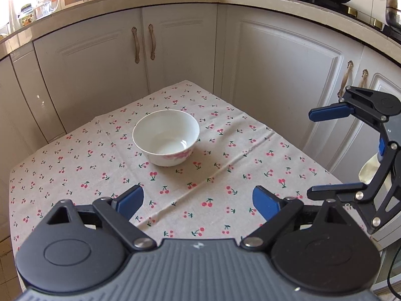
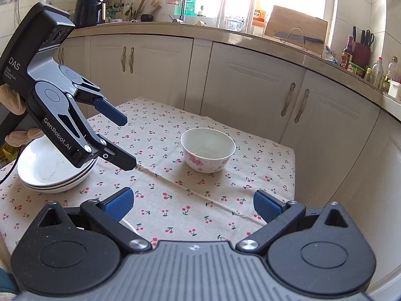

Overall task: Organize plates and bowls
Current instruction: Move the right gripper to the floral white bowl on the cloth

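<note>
A white bowl with pink flowers [image 1: 166,138] stands alone on the cherry-print tablecloth [image 1: 75,175], and also shows in the right wrist view [image 2: 208,149]. A stack of white plates [image 2: 45,173] sits at the table's left side. My left gripper [image 1: 198,195] is open with nothing between its blue pads, short of the bowl; in the right wrist view it [image 2: 127,143] hangs above the plates' edge. My right gripper [image 2: 192,195] is open and empty too, nearer than the bowl. From the left wrist it [image 1: 310,153] appears at the right, off the table's edge.
White cabinet doors [image 1: 175,50] stand close behind the table on two sides, under a counter [image 2: 225,35] crowded with bottles, a cutting board and a wok. A white rim [image 2: 128,225] peeks out under my right gripper's left finger. A gloved hand [image 2: 12,100] holds the left gripper.
</note>
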Demonstrator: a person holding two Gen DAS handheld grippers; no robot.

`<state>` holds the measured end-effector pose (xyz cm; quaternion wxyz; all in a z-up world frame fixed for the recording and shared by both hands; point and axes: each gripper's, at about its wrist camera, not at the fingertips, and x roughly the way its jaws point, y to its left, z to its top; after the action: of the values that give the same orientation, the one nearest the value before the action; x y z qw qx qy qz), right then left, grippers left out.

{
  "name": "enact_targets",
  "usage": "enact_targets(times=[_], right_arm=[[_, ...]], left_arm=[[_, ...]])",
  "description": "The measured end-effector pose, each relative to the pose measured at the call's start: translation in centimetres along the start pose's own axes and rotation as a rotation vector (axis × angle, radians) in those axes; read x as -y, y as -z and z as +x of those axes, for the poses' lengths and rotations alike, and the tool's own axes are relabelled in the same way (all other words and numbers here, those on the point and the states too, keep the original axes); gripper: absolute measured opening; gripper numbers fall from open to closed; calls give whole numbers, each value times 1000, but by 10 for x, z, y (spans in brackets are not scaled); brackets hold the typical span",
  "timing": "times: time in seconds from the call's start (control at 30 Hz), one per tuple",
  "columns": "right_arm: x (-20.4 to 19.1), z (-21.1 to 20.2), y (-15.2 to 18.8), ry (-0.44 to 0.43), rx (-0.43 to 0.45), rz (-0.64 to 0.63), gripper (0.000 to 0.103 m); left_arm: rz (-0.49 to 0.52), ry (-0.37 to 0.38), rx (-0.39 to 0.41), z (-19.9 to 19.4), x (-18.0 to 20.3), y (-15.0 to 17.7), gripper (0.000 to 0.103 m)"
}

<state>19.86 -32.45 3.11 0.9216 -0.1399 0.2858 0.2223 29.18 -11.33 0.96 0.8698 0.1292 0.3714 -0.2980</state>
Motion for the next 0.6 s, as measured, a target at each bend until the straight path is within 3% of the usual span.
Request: enact_targets(times=[0.6], right_arm=[[43,116,-19,-97,-78,-95,103]], left_arm=[[-74,-21,-31,95,-54,-46,91]])
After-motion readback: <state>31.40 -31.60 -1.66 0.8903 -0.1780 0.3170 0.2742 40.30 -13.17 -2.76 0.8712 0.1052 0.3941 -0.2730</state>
